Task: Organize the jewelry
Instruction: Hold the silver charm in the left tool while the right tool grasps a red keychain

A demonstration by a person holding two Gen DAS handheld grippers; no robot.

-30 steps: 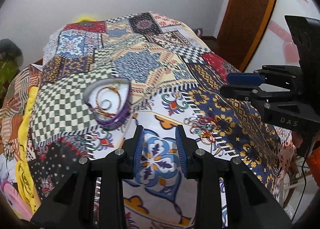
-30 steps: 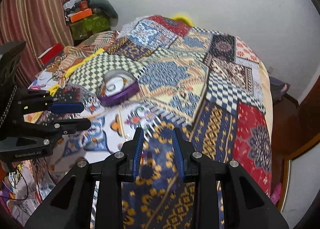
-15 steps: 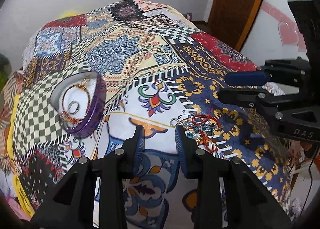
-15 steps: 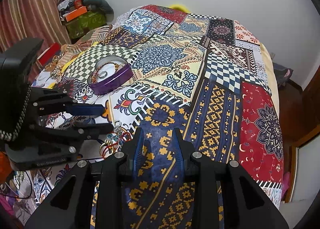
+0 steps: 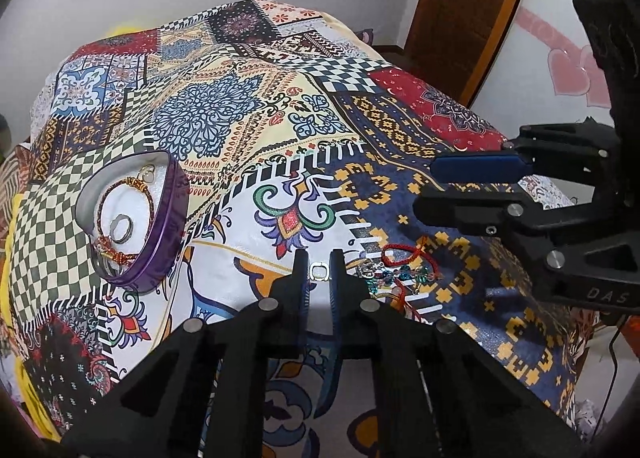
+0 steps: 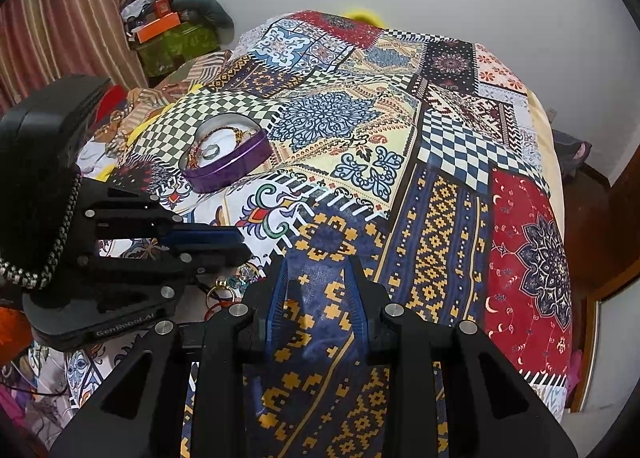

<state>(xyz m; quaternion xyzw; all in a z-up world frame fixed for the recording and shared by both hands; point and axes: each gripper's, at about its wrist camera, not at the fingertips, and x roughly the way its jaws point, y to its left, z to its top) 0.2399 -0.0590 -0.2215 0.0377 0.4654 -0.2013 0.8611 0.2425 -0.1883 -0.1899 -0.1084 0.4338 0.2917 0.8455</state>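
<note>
Already your tin (image 5: 136, 218) holds a beaded bracelet (image 5: 128, 186) and a ring (image 5: 121, 227), so part of the sorting looks done. Your left gripper (image 5: 319, 272) sits narrow around a small silver ring (image 5: 319, 271) at its tips; whether it truly pinches is hard to tell. A tangle (image 5: 400, 270) of red cord and blue beads lies just beside it on the quilt (image 5: 360, 138). Your right gripper (image 6: 316, 290) hangs wide and empty. That pile remains.

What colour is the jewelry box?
Purple jewelry box, white inside; it shows best in the left wrist view.
</note>
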